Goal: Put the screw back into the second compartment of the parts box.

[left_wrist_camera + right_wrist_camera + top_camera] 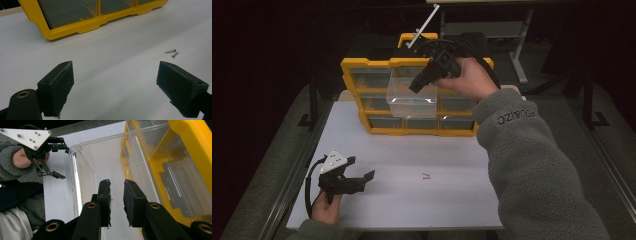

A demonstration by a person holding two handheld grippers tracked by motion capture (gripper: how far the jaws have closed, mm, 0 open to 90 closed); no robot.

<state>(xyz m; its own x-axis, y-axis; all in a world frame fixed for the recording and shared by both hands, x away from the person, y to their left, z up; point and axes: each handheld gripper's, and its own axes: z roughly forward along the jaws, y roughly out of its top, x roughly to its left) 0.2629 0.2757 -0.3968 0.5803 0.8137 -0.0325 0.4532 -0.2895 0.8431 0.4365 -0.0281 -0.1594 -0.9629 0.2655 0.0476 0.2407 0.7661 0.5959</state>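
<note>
**Clear drawer half out of the yellow cabinet**

Yellow cabinet (pixel 377 65) stands at upper centre of the high view; my right gripper (pixel 428 75) holds the clear drawer (pixel 409 97) pulled forward, probably to open it for filling. My left gripper (pixel 357 180) waits at lower left over the white tabletop (pixel 437 200).

Left gripper view: jaws spread wide, empty, two small screws (pixel 172 53) at right.

Right gripper view: jaws nearly closed, seemingly pinching the drawer's wall.
</note>
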